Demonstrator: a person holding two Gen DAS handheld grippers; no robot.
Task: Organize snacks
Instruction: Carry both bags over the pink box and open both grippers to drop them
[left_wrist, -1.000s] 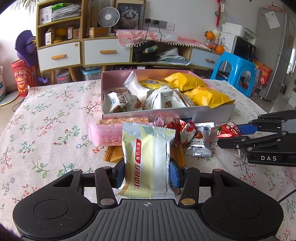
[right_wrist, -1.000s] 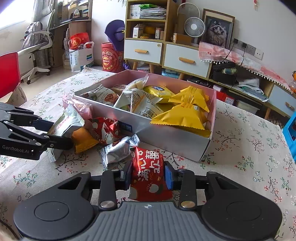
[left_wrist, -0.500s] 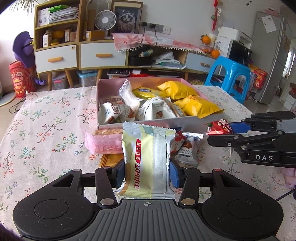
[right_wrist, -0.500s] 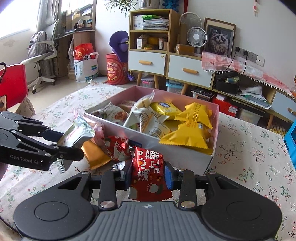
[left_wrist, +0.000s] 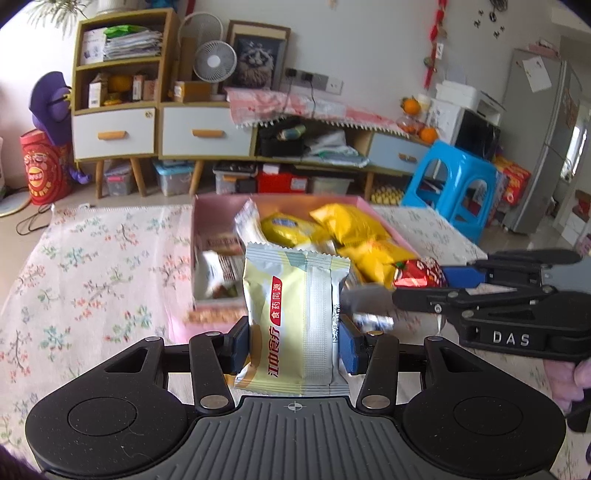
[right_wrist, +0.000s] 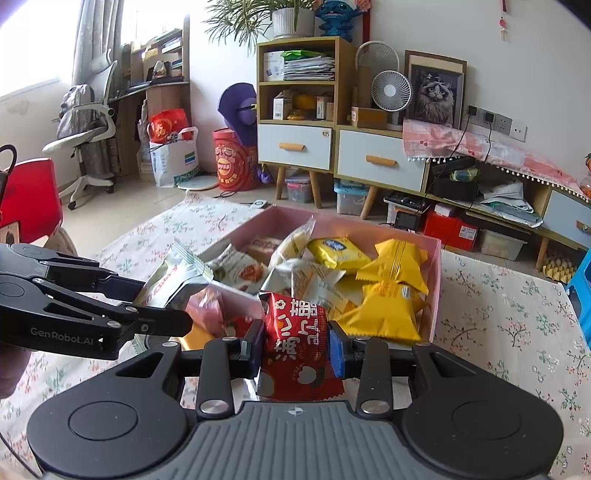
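Observation:
My left gripper (left_wrist: 293, 345) is shut on a pale yellow and silver snack packet (left_wrist: 291, 317) and holds it upright above the table, in front of the pink box (left_wrist: 218, 210). My right gripper (right_wrist: 295, 350) is shut on a red snack packet (right_wrist: 295, 347) and holds it at the near edge of the pink box (right_wrist: 437, 280). The box holds yellow bags (right_wrist: 388, 291) and several white packets. In the left wrist view the right gripper (left_wrist: 421, 282) carries the red packet (left_wrist: 419, 273). In the right wrist view the left gripper (right_wrist: 162, 301) carries the pale packet (right_wrist: 173, 280).
A pink packet (left_wrist: 207, 319) and a silver packet (left_wrist: 373, 321) lie on the floral tablecloth (left_wrist: 92, 277) before the box. An orange packet (right_wrist: 195, 338) lies beside them. A blue stool (left_wrist: 454, 184) stands beyond the table's far right. Cabinets line the wall.
Both grippers have risen with their packets and moved toward the pink box. The loose snacks on the table now sit lower and partly hidden behind the held packets.

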